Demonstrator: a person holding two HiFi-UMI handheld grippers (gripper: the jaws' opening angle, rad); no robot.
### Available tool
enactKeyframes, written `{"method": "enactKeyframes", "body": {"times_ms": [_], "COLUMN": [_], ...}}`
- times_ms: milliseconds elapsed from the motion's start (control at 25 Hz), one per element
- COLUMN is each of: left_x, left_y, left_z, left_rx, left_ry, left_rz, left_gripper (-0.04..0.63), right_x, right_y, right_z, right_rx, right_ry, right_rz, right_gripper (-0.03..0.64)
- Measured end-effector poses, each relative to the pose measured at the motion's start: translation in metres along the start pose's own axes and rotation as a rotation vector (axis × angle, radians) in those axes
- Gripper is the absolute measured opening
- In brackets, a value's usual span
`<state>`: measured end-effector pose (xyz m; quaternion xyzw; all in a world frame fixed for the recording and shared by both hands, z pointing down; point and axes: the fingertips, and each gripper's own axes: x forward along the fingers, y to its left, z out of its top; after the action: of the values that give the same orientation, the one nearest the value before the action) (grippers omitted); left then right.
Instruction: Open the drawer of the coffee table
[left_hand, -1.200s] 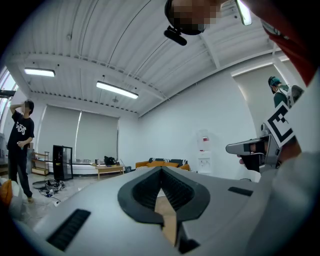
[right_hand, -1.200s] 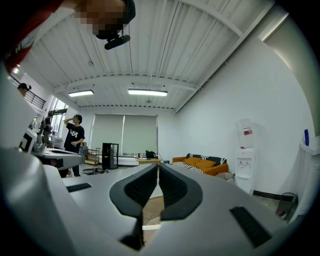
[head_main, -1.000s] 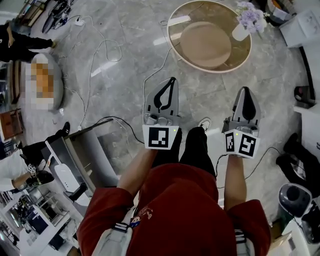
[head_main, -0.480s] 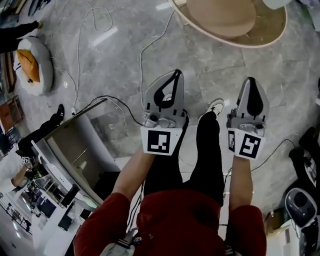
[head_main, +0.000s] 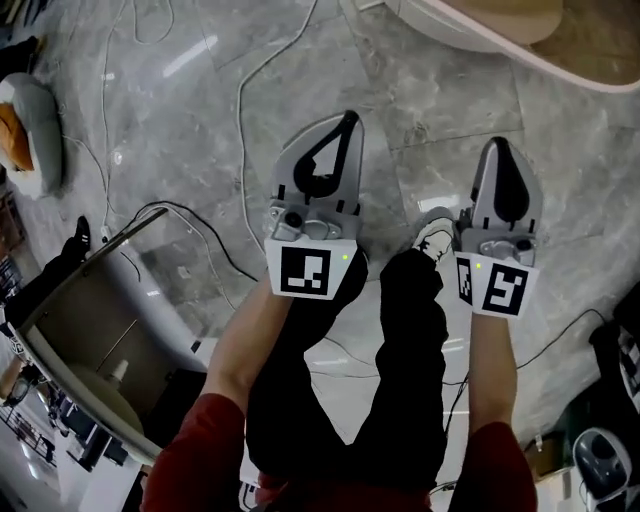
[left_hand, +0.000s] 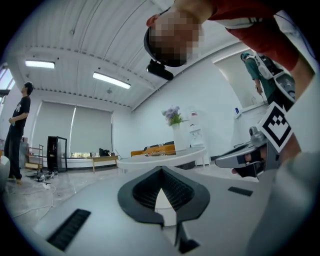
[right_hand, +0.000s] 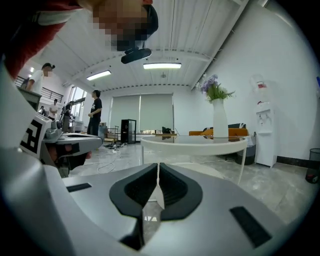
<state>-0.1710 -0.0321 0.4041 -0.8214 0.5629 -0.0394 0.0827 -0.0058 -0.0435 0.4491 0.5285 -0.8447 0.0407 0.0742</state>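
Plainly, left gripper (head_main: 347, 118) and right gripper (head_main: 497, 143) are both clenched empty, the 2 side by side above the marble floor (head_main: 200, 120). Ahead stands the round coffee table (right_hand: 195, 144) (a flower vase (right_hand: 219, 117) on top); its drawer isn't visible.

- The right gripper (right_hand: 158, 167) points out over a grey stone floor (right_hand: 280, 185), its black jaws pressed together with nothing between them.
- Straight ahead stands a round white coffee table (right_hand: 195, 143), with a tall white vase (right_hand: 219, 120) of purple flowers on its top.
- The left gripper (right_hand: 92, 143) juts in from the left edge.
- Behind are an orange sofa (right_hand: 200, 133), a white water dispenser (right_hand: 263, 134) and a person in black (right_hand: 94, 114) standing near shaded windows.
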Motion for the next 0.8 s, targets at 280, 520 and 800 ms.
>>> {"method": "enactKeyframes", "body": {"times_ms": [280,520,800], "left_x": [0.049,0.078,0.079], "left_y": [-0.01,-0.032,-0.046], "left_z": [-0.111,-0.183,-0.253], "left_rx": [0.044,0.063,0.038], "left_ry": [-0.086,-0.15,-0.094], "left_rz": [0.036,0.058,0.099], "left_gripper": [0.014,0.014,0.014], "right_x": [0.054,0.091,0.102], "right_y": [-0.028,-0.056,-0.077], "right_z": [-0.107,-0.178,-0.234], "right_rx": [-0.011,-0.016,-0.045], "right_ry": [-0.081,-0.122,-0.123], "right_rz": [-0.021,-0.053,-0.088], "right_gripper": [0.025,0.025,0.025]}}
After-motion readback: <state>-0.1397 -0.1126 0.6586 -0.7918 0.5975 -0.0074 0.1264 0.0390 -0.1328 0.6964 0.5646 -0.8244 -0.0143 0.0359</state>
